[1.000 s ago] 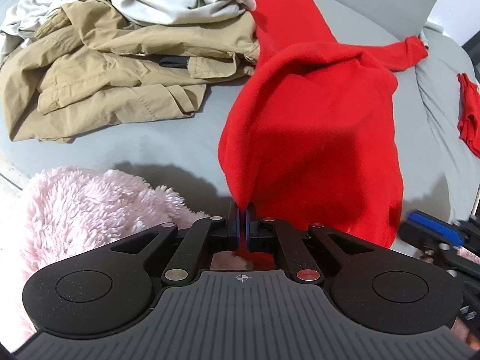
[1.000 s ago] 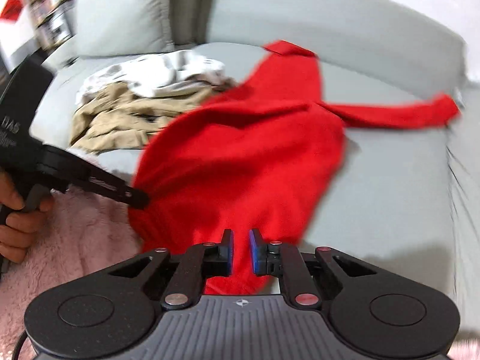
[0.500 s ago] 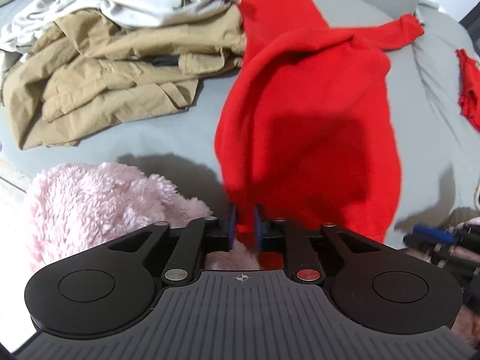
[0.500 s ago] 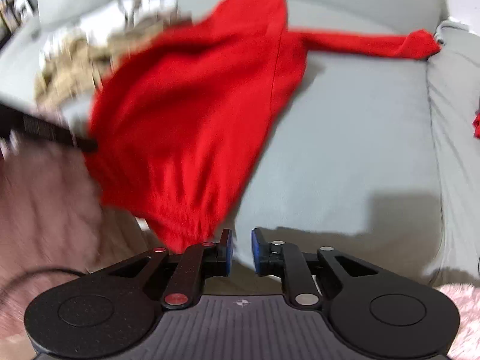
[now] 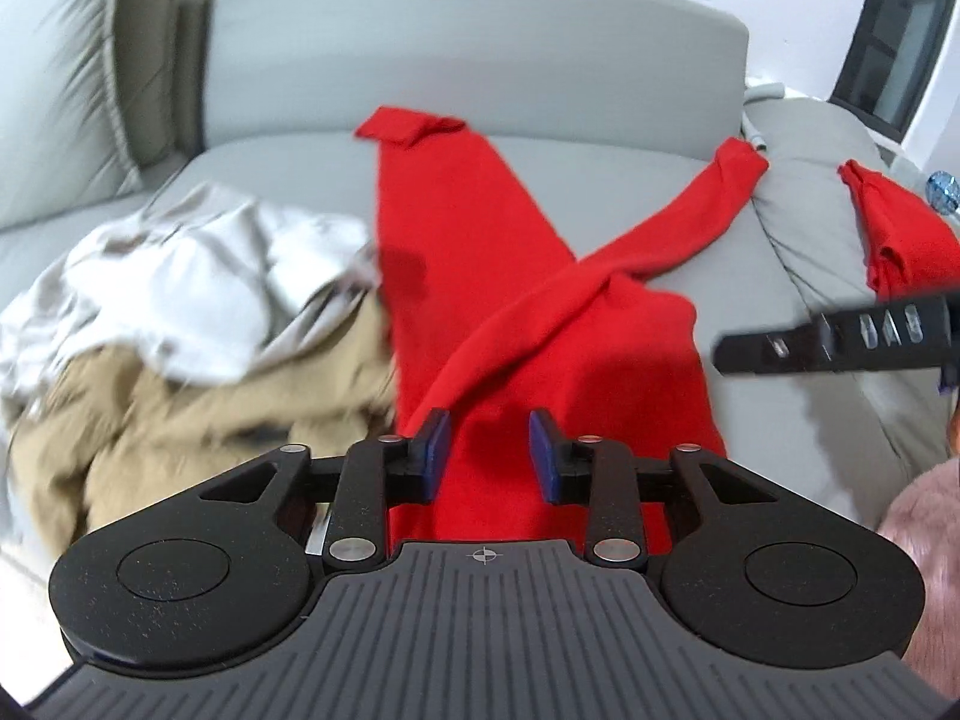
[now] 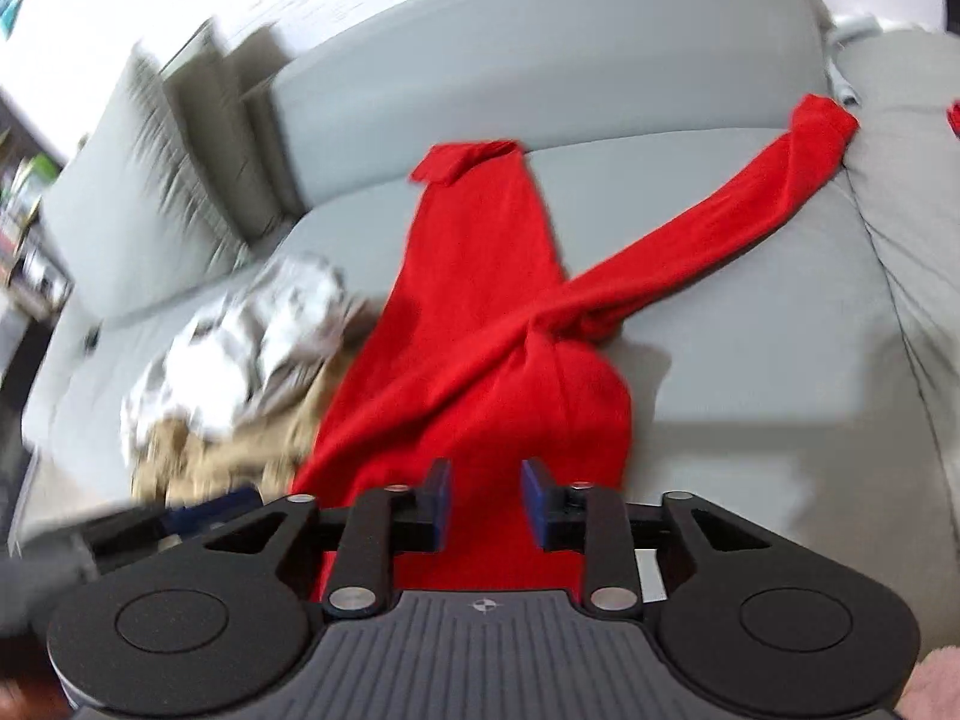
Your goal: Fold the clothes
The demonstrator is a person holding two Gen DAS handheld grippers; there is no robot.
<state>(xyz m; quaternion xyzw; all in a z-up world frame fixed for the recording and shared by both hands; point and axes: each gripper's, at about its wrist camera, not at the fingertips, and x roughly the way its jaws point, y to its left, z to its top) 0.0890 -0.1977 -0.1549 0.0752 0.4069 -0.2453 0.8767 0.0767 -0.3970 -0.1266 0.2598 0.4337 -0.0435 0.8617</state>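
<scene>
- The red sweater [image 5: 480, 276] lies on the seat of the grey sofa [image 5: 480, 60], its body running from the near edge of the cushion back toward the backrest.
- One sleeve [image 5: 678, 228] crosses the body on a slant and reaches to the seam with the next cushion on the right; the far end of the sweater, near the backrest, is turned over in a small flap.
- The left claw [image 5: 489, 447] hangs over the near part of the sweater with its blue pads apart and spreading; red cloth shows behind the gap, but nothing is pinched between the pads.
- The right claw [image 6: 485, 495] is also above the near end of the sweater, its jaws apart and widening, gripping nothing.
- In the left wrist view the right claw's black arm juts in from the right edge, above the grey cushion.
- Just left of the sweater is a heap of clothes: a white garment [image 5: 198, 276] on top of a tan garment [image 5: 198, 414], touching the sweater's left edge.
- A second red garment [image 5: 900, 240] rests on the right-hand cushion, well apart from the sweater.
- A pink fluffy fabric [image 5: 924, 516] shows at the lower right edge.
</scene>
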